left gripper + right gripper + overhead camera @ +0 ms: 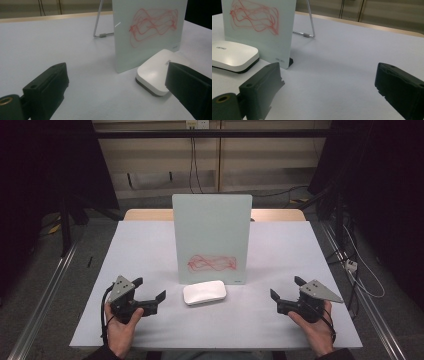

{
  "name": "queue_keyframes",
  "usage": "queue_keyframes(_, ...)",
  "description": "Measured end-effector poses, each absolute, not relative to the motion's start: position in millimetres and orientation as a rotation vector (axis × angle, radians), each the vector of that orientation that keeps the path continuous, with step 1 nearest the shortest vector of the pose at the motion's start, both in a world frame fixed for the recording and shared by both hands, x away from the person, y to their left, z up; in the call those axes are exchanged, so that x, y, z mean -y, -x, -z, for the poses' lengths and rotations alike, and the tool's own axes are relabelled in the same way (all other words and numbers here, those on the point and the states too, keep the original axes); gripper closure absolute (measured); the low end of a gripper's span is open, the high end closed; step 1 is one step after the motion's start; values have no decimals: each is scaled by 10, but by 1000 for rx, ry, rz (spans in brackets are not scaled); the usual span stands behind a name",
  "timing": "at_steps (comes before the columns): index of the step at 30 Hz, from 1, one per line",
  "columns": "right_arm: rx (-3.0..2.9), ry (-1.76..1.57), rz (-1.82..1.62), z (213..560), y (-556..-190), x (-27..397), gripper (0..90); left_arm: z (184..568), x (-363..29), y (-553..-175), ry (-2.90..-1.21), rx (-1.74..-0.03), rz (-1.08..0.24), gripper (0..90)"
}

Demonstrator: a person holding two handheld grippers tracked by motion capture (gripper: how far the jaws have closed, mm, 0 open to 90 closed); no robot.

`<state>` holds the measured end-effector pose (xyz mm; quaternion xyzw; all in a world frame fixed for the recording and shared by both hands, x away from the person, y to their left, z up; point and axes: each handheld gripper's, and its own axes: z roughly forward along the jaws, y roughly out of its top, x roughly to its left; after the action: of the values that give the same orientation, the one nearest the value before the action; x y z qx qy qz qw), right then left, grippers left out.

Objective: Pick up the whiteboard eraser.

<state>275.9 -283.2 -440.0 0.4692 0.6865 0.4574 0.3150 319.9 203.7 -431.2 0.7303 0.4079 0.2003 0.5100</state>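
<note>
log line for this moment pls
left gripper: open, empty | right gripper: open, empty | eraser: untouched, before board | scribble: unwiped

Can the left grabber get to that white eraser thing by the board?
Probably yes. The left gripper is open, and only bare table lies between it and the white eraser. The glass board stands behind the eraser, not in the way.

I see the board (212, 237) standing upright mid-worktop (135, 250), blocking any straight reach to the back. Its wire stand (98, 30) juts out behind. The eraser (204, 293) lies just in front of the board's foot, between my left gripper (151, 293) and right gripper (286, 293). Bare worktop left and right of the board, and along the near edge. Both jaws wide apart, nothing between.
</note>
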Motion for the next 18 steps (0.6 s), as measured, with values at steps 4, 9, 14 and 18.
queue_keyframes(4, -1820, -1235, -1204, 4406, -2763, 2824, 57, 4309, -2042, -3204, -1764, -984, -479, 42)
queue_keyframes(9, -1823, -1240, -1208, 4407, -2766, 2829, 55, 4291, -2006, -3206, -1795, -969, -465, 42)
queue_keyframes(14, -1831, -1228, -1209, 4406, -2765, 2825, 69, 4274, -1975, -3201, -1833, -935, -447, 49)
queue_keyframes(18, -1831, -1231, -1211, 4407, -2768, 2825, 60, 4271, -1958, -3206, -1867, -923, -431, 51)
